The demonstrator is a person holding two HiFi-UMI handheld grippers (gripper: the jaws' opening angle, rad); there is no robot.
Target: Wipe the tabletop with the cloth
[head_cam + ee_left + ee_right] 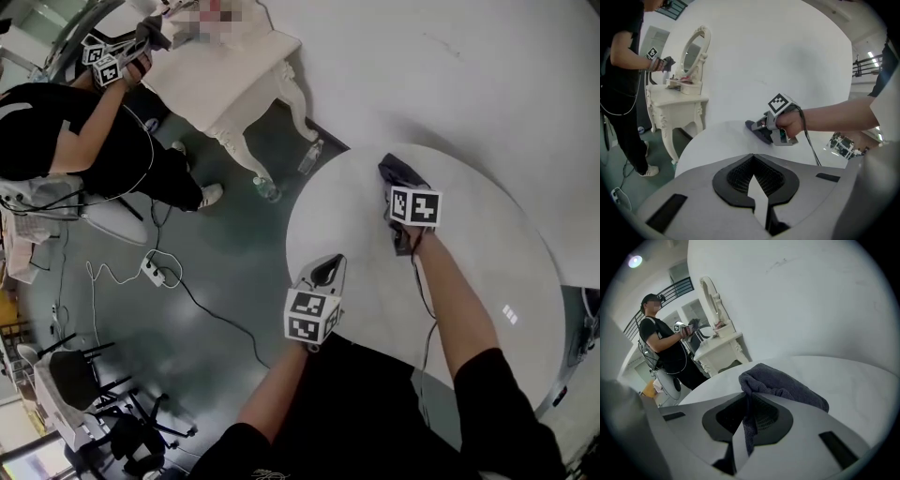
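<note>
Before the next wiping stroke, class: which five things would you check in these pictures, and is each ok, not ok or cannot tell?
1. Cloth clamped in the right gripper: ok, the jaws are shut on a fold.
2. Cloth on the tabletop: ok, it lies on the surface near the far edge.
3. Left gripper out of the path: ok, shut on nothing, at the near left edge, apart from the cloth.
4. Path across the tabletop free: ok, nothing else shows on it.
5. Dirt or wet spots to aim for: cannot tell, the surface looks evenly white.
6. Other person out of the way: ok, standing at the dressing table.
</note>
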